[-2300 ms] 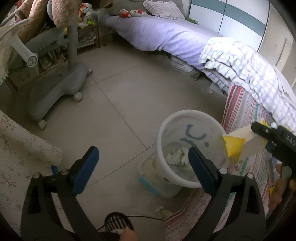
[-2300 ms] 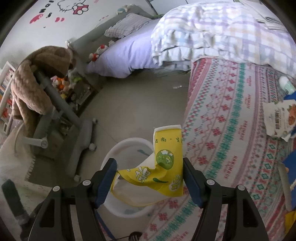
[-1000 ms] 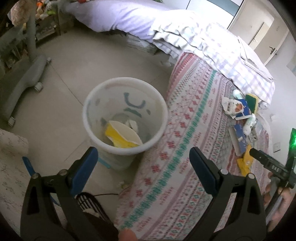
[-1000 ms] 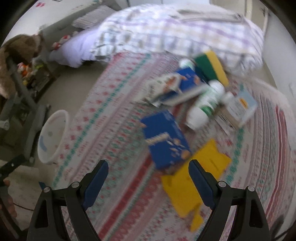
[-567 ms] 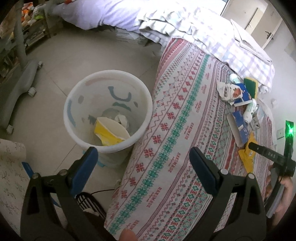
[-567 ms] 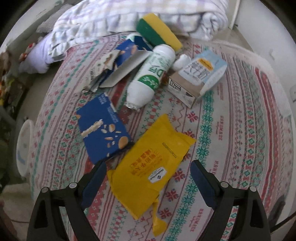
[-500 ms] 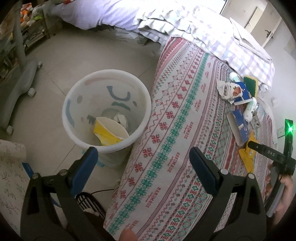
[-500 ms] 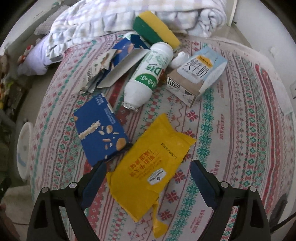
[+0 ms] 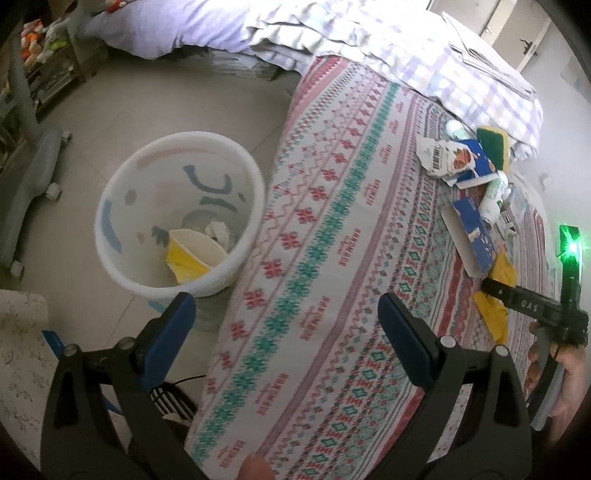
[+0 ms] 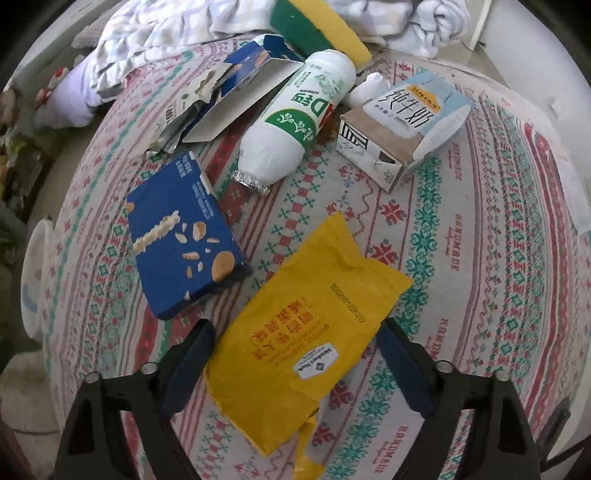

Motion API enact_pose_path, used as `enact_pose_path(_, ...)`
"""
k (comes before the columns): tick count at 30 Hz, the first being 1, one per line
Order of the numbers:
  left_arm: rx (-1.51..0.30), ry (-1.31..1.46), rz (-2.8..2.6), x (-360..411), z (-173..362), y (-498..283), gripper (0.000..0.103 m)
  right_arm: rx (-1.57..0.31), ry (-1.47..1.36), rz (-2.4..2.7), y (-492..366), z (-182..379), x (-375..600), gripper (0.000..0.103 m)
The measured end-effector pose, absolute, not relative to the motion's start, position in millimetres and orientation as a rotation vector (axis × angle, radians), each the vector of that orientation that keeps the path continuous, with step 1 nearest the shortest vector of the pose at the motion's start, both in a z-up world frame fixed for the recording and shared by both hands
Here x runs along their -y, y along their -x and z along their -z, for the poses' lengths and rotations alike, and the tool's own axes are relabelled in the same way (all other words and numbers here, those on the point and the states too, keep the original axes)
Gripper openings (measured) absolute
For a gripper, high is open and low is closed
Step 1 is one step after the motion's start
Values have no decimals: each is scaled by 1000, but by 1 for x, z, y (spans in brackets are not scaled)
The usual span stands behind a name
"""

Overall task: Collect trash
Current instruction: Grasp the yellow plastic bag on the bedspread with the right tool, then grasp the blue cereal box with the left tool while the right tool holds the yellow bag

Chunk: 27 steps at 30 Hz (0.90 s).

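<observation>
Right gripper [image 10: 295,354], jaws closing astride the yellow packet [image 10: 306,347] without pinching yet, is needing a centred, low bite before lifting.

This is a bedroom in a home: a bed [image 9: 332,229] under a patterned knit cover, a checked quilt [image 9: 436,66] heaped at its far end, and a lilac duvet [image 9: 177,26] beyond. Soft toys [image 9: 40,40] crowd a low shelf, and a white wastebasket [image 9: 177,206] stands on the tiled floor [image 9: 155,107].
</observation>
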<state>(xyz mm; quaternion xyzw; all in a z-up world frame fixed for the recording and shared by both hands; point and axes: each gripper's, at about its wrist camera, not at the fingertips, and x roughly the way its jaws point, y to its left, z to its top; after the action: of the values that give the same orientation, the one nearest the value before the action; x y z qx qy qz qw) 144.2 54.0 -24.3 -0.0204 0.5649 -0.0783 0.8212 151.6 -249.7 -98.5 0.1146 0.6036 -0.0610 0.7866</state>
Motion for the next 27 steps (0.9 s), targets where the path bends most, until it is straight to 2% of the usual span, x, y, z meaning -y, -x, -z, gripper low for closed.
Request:
enact_pose_path(2, -1206, 37, 178, -42, 25, -146, 99, -1291, -224, 114, -146, 95, 252, 70)
enact_pose_path(5, -1206, 35, 195, -25, 25, -147, 99, -1290, -226, 78, -130, 92, 257, 61)
enact_pose_path(14, -1215, -5, 281, 56, 29, -153, 99, -1225, -246, 105, -86, 65, 319, 59)
enact_pose_path(27, -1175, -40, 270, 152, 43, -161, 99, -1187, -312, 138, -72, 53, 373, 59)
